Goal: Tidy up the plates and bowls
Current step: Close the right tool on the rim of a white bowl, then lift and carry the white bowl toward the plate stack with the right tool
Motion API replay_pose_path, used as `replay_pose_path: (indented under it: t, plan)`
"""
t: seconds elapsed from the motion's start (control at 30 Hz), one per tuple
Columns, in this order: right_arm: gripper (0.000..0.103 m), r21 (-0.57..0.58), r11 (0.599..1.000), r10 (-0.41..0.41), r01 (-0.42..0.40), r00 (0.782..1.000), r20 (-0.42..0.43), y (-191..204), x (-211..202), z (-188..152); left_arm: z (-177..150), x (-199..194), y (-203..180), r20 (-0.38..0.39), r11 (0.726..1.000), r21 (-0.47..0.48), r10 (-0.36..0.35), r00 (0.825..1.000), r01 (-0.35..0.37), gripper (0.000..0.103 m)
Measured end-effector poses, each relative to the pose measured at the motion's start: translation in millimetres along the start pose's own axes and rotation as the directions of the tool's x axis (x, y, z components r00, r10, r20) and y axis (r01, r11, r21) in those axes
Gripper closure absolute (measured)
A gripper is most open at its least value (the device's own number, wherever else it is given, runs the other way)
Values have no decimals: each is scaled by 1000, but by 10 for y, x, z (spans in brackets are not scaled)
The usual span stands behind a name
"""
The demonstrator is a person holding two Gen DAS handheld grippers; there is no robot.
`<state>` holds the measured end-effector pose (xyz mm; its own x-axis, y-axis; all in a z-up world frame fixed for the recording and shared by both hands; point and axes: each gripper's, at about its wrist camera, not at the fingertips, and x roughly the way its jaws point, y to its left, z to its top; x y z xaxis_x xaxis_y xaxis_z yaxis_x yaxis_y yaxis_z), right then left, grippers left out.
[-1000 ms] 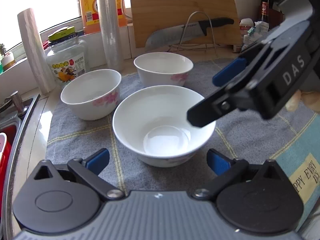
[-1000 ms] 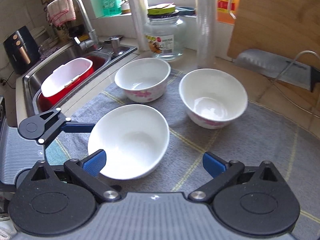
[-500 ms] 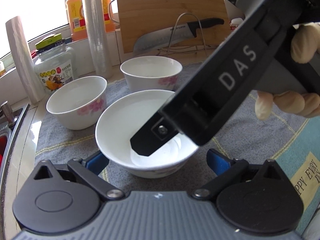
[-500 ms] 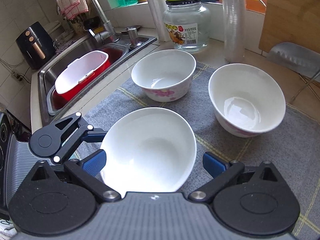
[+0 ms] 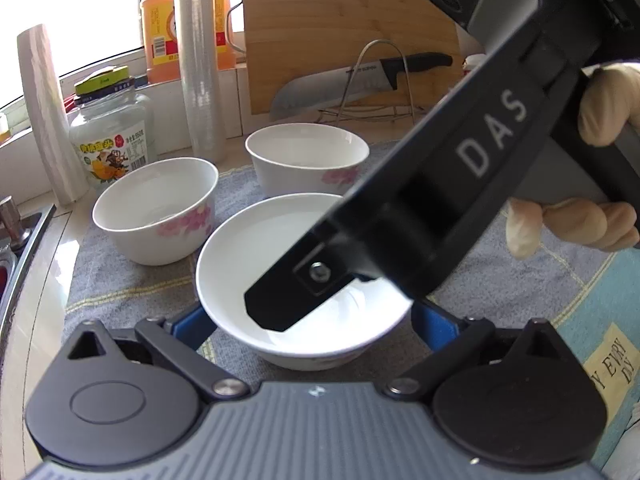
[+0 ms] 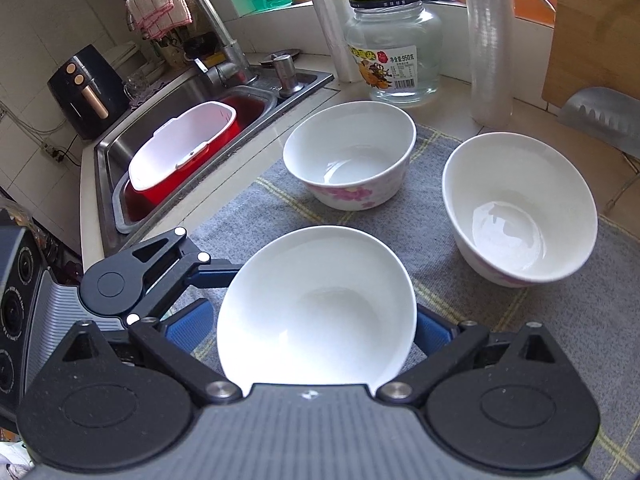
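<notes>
Three white bowls with pink flowers stand on a grey mat (image 6: 460, 292). The near bowl (image 5: 256, 252) (image 6: 316, 312) lies between the fingers of both grippers. My left gripper (image 5: 308, 320) is open, its blue pads on either side of the bowl's base. My right gripper (image 6: 316, 328) is open around the same bowl; in the left wrist view one right finger (image 5: 288, 300) hangs over the bowl's inside. The left bowl (image 5: 156, 208) (image 6: 352, 152) and the far bowl (image 5: 308, 156) (image 6: 520, 204) stand apart behind.
A sink (image 6: 120, 152) with a red-and-white tub (image 6: 180, 148) lies left of the mat. A glass jar (image 5: 112, 136), rolls of cling film (image 5: 200, 60), a cutting board (image 5: 344, 28) and a knife on a rack (image 5: 360, 80) line the back.
Both grippers have closed in on the near bowl. The right gripper has come down over it, and the bowl now sits between both pairs of fingers.
</notes>
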<state>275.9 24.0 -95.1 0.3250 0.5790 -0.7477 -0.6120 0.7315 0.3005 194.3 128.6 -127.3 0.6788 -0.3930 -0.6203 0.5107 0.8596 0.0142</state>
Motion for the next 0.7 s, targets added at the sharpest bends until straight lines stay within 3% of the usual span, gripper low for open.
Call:
replay_pose_path:
  t: [0.27, 0.7]
  plan:
    - [18, 46, 999, -15, 15, 1000, 2, -119, -52, 4, 8, 3, 2, 1, 1000, 10, -4, 1000, 4, 2]
    - [18, 58, 996, -63, 62, 998, 22, -121, -41, 12, 14, -23, 15, 11, 1000, 13, -10, 1000, 10, 2]
